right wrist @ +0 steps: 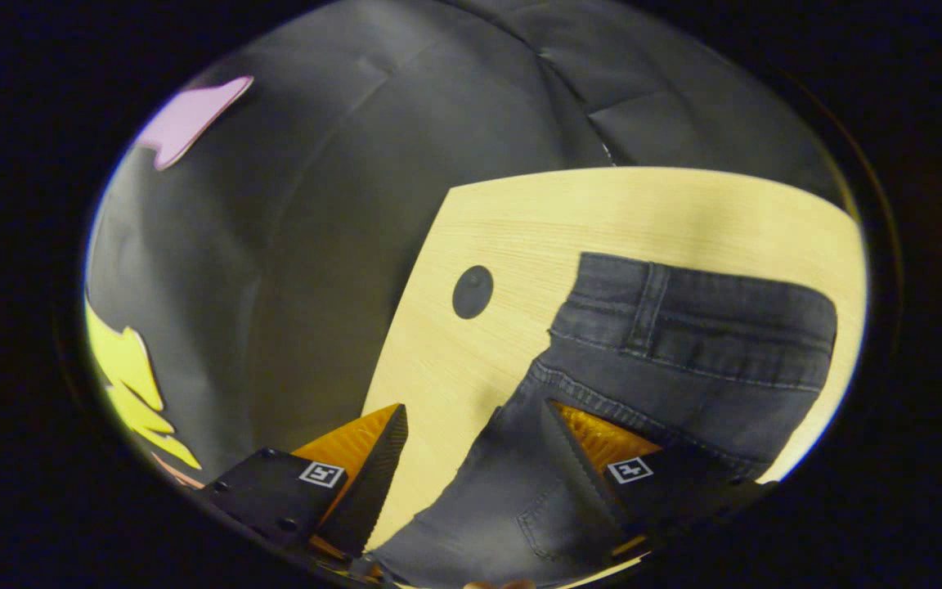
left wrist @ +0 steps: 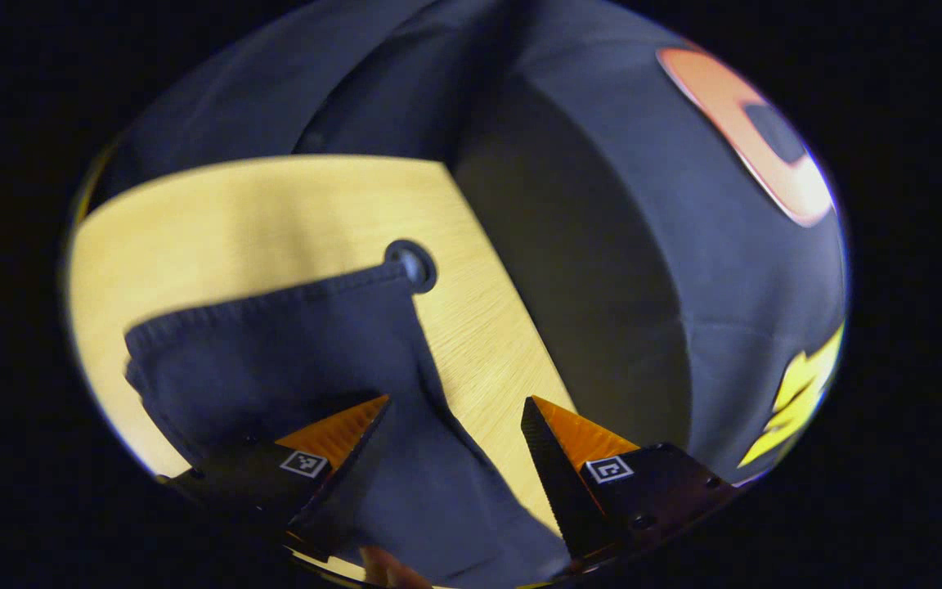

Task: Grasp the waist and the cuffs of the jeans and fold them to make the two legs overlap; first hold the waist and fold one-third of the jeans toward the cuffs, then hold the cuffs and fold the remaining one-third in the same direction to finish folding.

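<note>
Setting: a pale wooden table (left wrist: 217,213) inside the booth, with a round cable hole (right wrist: 472,292) near its edge; the dark jeans (right wrist: 667,360) lie on the tabletop.

Left gripper (left wrist: 456,433): jaws wide apart, nothing between them. It hovers over the cuff end (left wrist: 275,352) of the jeans. One orange finger lies over the cloth, the other over bare wood to the right; whether either touches cannot be told.

Right gripper (right wrist: 475,446): jaws wide apart, holding nothing. It hovers at the waist end, where the waistband (right wrist: 708,323) and a belt loop (right wrist: 649,307) show on the far right of its view. One finger overlaps the denim, the other is over the table.

Jeans, cuff end: lies flat with its hem toward the far side, one corner just beside the cable hole.

Jeans, waist end: lies flat, somewhat rumpled, the waistband to the far right of the fingers.

Done so far: judged from the narrow strip of cloth at each end, the legs may already overlap; this cannot be confirmed, since the middle of the garment is out of sight.

Left to do: apparently the waist fold toward the cuffs, then the cuff fold; no grasp is made at either end.

Stage: early, both grippers poised to close on the fabric.
</note>
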A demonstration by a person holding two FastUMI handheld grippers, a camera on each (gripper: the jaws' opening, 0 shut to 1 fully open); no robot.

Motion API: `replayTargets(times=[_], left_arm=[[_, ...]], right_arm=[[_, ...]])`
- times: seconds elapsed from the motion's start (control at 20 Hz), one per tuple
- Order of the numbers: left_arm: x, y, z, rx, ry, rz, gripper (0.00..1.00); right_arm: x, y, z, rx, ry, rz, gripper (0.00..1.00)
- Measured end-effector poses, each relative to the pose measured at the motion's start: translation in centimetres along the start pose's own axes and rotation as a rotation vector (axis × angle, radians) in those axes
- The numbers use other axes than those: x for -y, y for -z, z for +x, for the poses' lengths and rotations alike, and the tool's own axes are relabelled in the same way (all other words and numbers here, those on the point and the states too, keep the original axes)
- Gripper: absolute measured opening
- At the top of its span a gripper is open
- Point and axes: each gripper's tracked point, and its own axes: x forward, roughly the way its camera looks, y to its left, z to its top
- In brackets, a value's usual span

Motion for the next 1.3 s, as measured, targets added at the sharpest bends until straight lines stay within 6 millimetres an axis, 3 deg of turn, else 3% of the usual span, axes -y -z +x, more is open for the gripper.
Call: replayTargets(times=[0.05,0.1,0.2,0.25,0.35,0.55,0.65,0.75,0.85,1.05,1.3], left_arm=[[0.7,-0.4,-1.0,0.013,0.014,0.066,0.99],[1.5,-0.7,-2.2,0.017,0.035,0.109,0.99],[3.1,-0.7,-3.5,0.034,0.056,0.180,0.99],[4.0,-0.9,-4.1,0.044,0.060,0.225,0.99],[5.0,-1.1,-7.4,0.079,0.092,0.338,0.99],[7.9,-1.9,-13.6,0.193,0.132,0.521,0.99],[9.6,-1.5,-17.2,0.262,0.162,0.585,0.99],[11.3,-0.7,-21.6,0.342,0.195,0.671,0.99],[13.0,0.8,-25.8,0.425,0.237,0.736,0.99],[14.3,4.7,-32.8,0.524,0.283,0.850,0.98],[15.1,8.8,-37.7,0.549,0.301,0.877,0.99]], right_arm=[[0.2,0.0,-0.4,0.013,0.015,-0.079,0.92],[0.3,0.2,-0.6,0.024,0.023,-0.134,0.91],[-1.0,0.4,-1.4,0.053,-0.016,-0.190,0.92],[-1.3,0.1,-2.2,0.090,-0.027,-0.224,0.98],[-2.8,-0.9,-4.1,0.175,-0.098,-0.314,0.98],[-1.3,-4.0,-10.2,0.340,-0.029,-0.518,0.98],[0.7,-5.9,-12.7,0.403,0.020,-0.589,0.98],[3.9,-7.1,-13.6,0.419,0.071,-0.624,0.98],[7.0,-7.1,-13.4,0.379,0.093,-0.598,0.98],[12.4,-5.0,-13.2,0.257,0.086,-0.382,0.98],[15.0,-0.3,-13.3,0.125,0.029,-0.124,0.98]])
